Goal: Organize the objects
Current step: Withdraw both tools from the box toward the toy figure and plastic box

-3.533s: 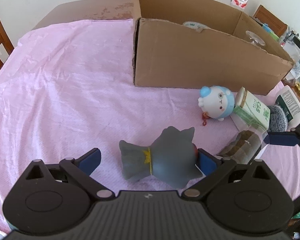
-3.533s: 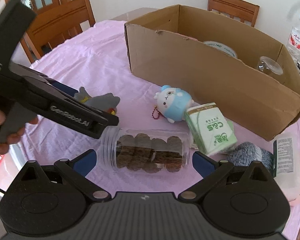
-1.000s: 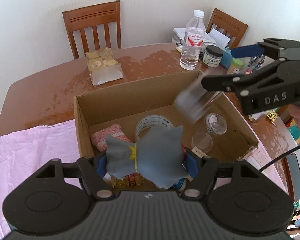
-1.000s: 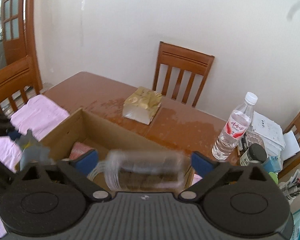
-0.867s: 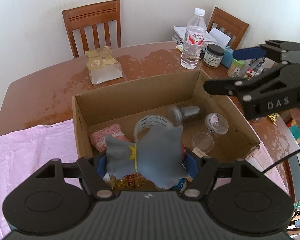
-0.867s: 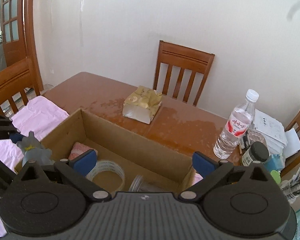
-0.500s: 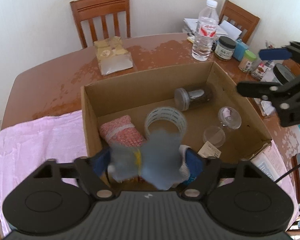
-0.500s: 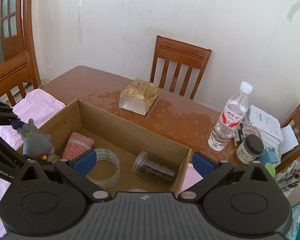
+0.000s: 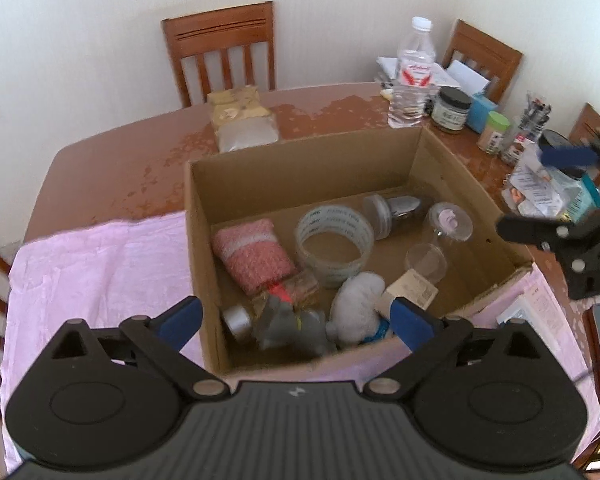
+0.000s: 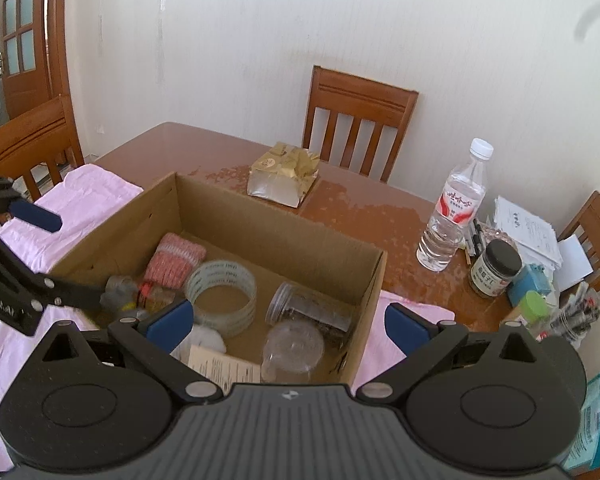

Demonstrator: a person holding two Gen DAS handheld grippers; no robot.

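Holding grey plush (image 9: 290,326), tape roll (image 9: 334,238), jar (image 9: 396,216): cardboard box (image 9: 472,200); left tongs (image 9: 296,318) opening, right tongs (image 10: 286,322) wide, both empty.

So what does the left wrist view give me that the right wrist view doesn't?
Only the left wrist view shows the left gripper, its jaws opening with nothing between them, and the grey plush lying clear in the near corner. Only the right wrist view shows the door and the open right gripper. Both show the cardboard box, tape roll, cookie jar and water bottle.
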